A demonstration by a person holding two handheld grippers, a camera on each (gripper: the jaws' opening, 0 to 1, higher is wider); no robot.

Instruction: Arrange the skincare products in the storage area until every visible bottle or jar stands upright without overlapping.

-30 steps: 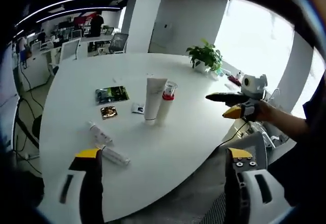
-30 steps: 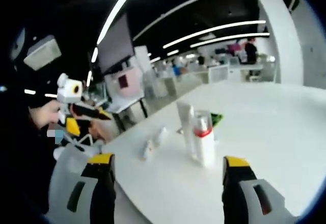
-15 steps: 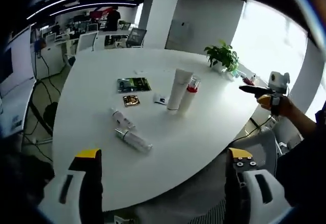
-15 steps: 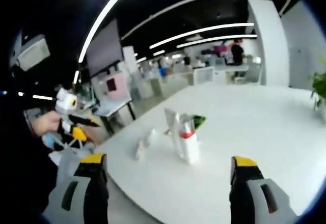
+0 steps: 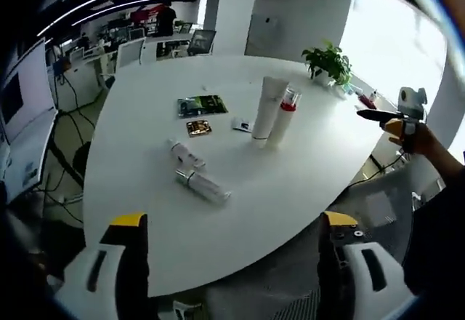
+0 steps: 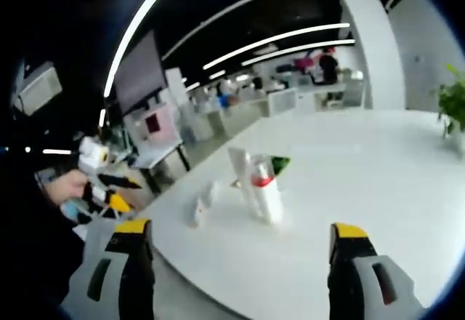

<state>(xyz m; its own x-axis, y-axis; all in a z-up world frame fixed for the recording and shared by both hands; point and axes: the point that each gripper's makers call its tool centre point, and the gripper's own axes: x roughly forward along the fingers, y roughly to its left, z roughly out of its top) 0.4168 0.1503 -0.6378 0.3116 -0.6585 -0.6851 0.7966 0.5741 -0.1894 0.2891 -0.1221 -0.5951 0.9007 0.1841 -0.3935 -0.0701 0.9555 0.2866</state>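
Right, both tongs released, empty, hanging off table [image 5: 290,189] edge. Left tongs [image 5: 232,262], right tongs [image 6: 236,262]. White tube [image 5: 264,110] and red-collared bottle [image 5: 282,117] upright mid-table, touching. Two small bottles [image 5: 202,185] [image 5: 186,154] lying flat nearer. Best approach: grip fallen bottle mid-body, stand it well apart from upright pair.

Open-plan office, viewed from a large white meeting table [image 5: 290,182].

Behind the table: rows of desks [image 5: 138,44] with monitors and office chairs [image 5: 203,41], a white structural column [image 5: 232,7] and linear ceiling lights [image 6: 276,40]. A potted plant [image 5: 330,62] stands at the table's far edge beside bright windows.
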